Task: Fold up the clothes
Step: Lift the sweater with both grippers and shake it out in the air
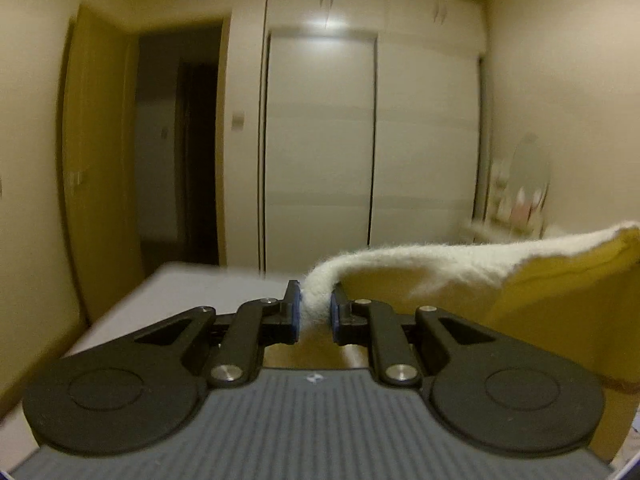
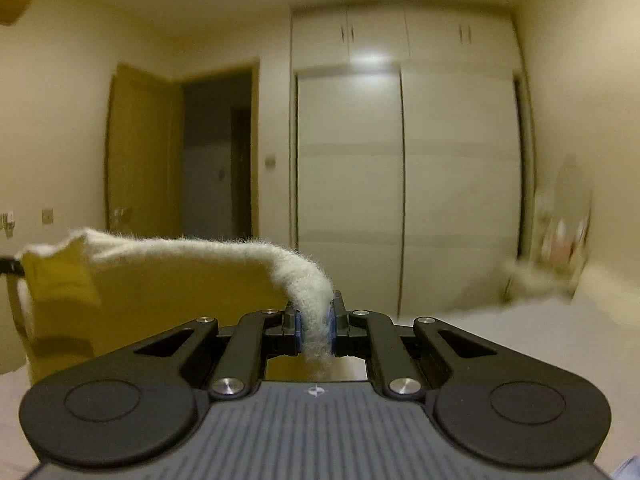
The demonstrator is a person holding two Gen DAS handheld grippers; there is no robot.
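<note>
Left claw [image 1: 315, 312]: pinched on the white fleecy edge of a yellow garment [image 1: 560, 292], which is held aloft and stretches off to the right. Right claw [image 2: 316, 322]: clamped on the same fleecy edge, the yellow garment [image 2: 168, 296] spanning leftward. Beneath: pale bed [image 1: 192, 288]. Beyond: white sliding-door wardrobe [image 1: 372, 152], open wooden door [image 1: 96, 168].

Home bedroom (built-in wardrobe [image 1: 372, 140], bed [image 1: 192, 292])

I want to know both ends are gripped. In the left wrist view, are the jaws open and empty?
No, the left gripper is shut on the garment's fleecy white edge, pinched between its blue pads.
</note>
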